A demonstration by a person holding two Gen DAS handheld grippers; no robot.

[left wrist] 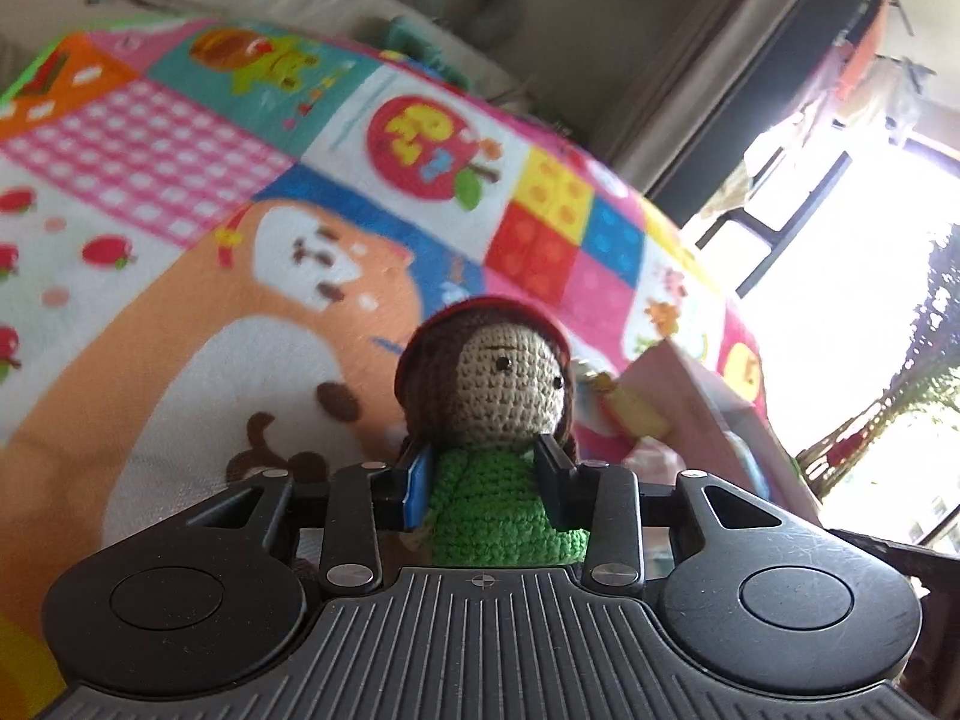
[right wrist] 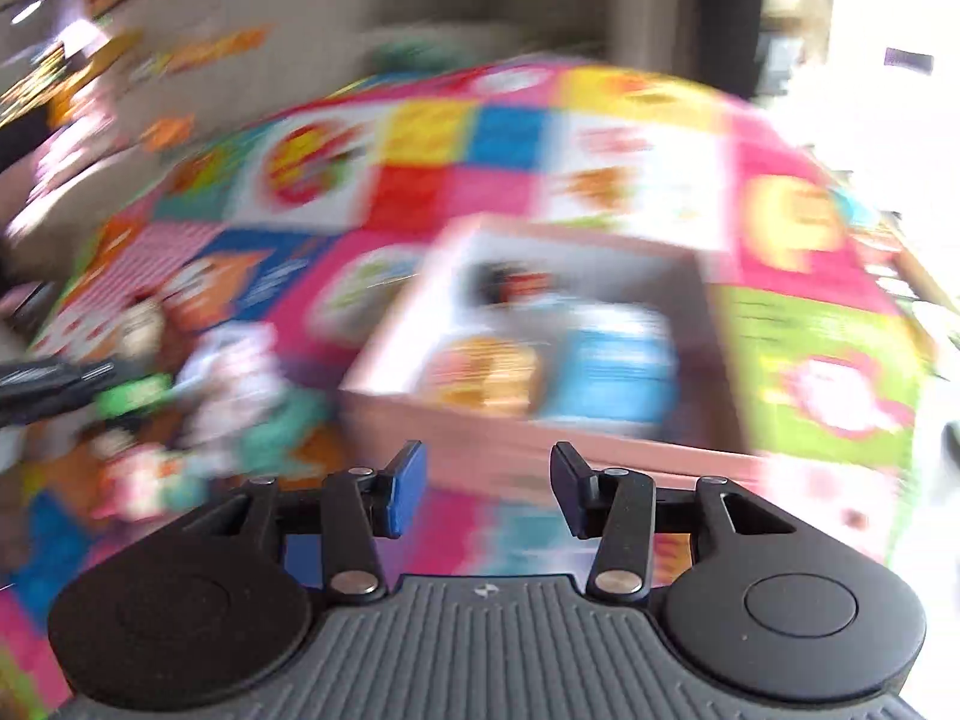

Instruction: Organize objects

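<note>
No legible writing on blanket [left wrist: 180,192].

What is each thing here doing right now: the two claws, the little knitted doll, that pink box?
Left claw: shut on the crochet doll, pads pressing its green body.
Crochet doll: upright, gripped at the neck and shoulders, facing the camera.
Right claw: open, nothing between its pads.
Pink box: open at the top, toys already inside, blurred.
Patchwork blanket: spread flat under everything.
</note>
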